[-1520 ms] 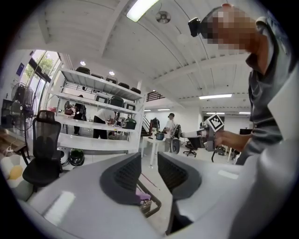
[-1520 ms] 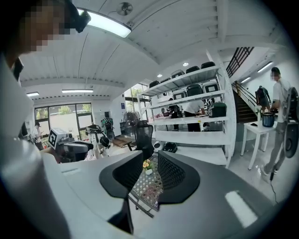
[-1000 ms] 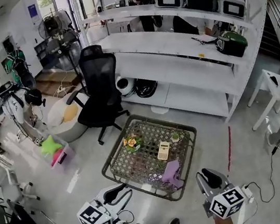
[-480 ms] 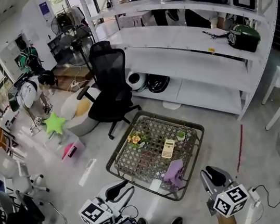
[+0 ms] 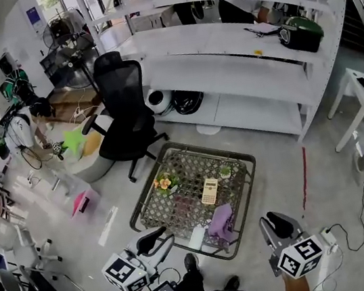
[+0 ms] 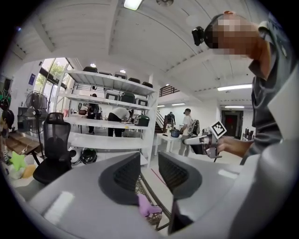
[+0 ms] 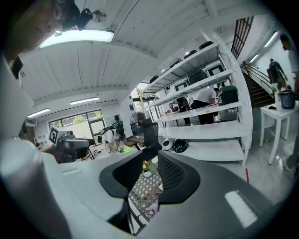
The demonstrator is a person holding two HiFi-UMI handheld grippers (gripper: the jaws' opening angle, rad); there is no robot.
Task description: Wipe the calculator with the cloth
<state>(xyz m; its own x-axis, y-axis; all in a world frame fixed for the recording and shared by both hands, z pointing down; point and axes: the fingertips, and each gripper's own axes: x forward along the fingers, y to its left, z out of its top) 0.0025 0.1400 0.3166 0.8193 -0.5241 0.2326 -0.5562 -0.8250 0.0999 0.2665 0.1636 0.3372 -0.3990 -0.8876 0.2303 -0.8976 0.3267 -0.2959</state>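
Observation:
A low table with a lattice top stands on the floor ahead of me. The cream calculator lies near its middle. The purple cloth lies crumpled by the near edge, just below the calculator. My left gripper hovers short of the table's near left corner, jaws apart and empty. My right gripper hangs over the floor right of the table, jaws a narrow gap apart with nothing in them. The left gripper view shows the cloth below its jaws. The right gripper view shows the table through its gap.
A small flower pot and a small green plant also stand on the table. A black office chair and long white shelving lie beyond it. A red floor line and cables are at the right.
The head view has swung and drawn a little nearer the table. Both grippers have stayed low in the frame, short of the table, with their jaws unchanged. My shoes have come into view below.

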